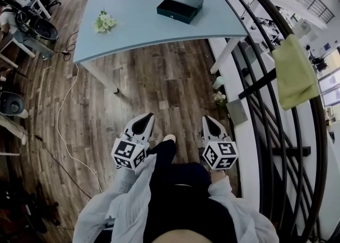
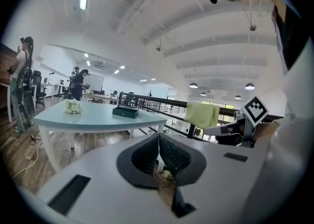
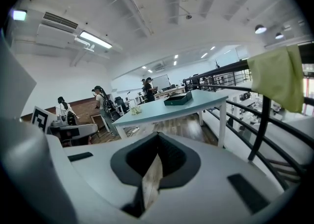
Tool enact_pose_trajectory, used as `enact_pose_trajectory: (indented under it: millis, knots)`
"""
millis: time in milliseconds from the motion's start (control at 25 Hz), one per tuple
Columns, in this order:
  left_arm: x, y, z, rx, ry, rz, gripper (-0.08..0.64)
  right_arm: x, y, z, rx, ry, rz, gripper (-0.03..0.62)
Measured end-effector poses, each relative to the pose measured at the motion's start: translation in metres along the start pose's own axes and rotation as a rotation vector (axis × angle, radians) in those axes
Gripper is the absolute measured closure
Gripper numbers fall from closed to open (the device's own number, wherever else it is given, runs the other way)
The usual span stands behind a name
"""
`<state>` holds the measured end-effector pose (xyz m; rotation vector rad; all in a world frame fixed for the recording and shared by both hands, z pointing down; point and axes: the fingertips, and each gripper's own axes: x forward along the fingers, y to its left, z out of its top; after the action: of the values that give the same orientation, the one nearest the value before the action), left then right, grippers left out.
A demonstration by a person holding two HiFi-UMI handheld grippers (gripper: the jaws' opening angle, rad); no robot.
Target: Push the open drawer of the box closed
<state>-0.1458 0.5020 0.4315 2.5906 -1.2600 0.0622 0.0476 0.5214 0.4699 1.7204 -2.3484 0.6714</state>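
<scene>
Progress is nil, I judge: the box (image 1: 180,6) sits untouched on the table (image 1: 143,32) at upper centre, well apart from my left gripper (image 1: 149,116) and right gripper (image 1: 207,118), both with jaws together and empty.

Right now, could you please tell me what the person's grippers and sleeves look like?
Both the left gripper and the right gripper are light grey shells tapering to a point, with a black teardrop-shaped recess lined by ribbed dark pads. Each carries a white cube with black square markers at its rear. The person wears loose, pale grey sleeves.
</scene>
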Motion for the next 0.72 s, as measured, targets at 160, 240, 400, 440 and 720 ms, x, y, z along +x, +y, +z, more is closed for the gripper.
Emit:
enact_pose_trajectory:
  millis: [160,240,400,440,720]
  knots:
    - [0.028,0.024,0.01,0.006,-0.002,-0.005,0.545,0.034,-0.008,0.018,0.001,-0.005,-0.008,0.583]
    - [0.041,0.034,0.015,0.019,-0.001,-0.011,0.545,0.049,-0.013,0.025,0.005,-0.008,-0.011,0.583]
    - [0.061,0.054,0.021,0.027,0.003,-0.015,0.545,0.077,-0.016,0.037,0.008,-0.012,-0.013,0.583]
    - [0.064,0.057,0.023,0.025,0.003,-0.016,0.545,0.082,-0.016,0.039,0.008,-0.01,-0.011,0.584]
    - [0.078,0.075,0.027,0.014,0.007,-0.011,0.545,0.105,-0.016,0.046,0.015,0.014,-0.005,0.583]
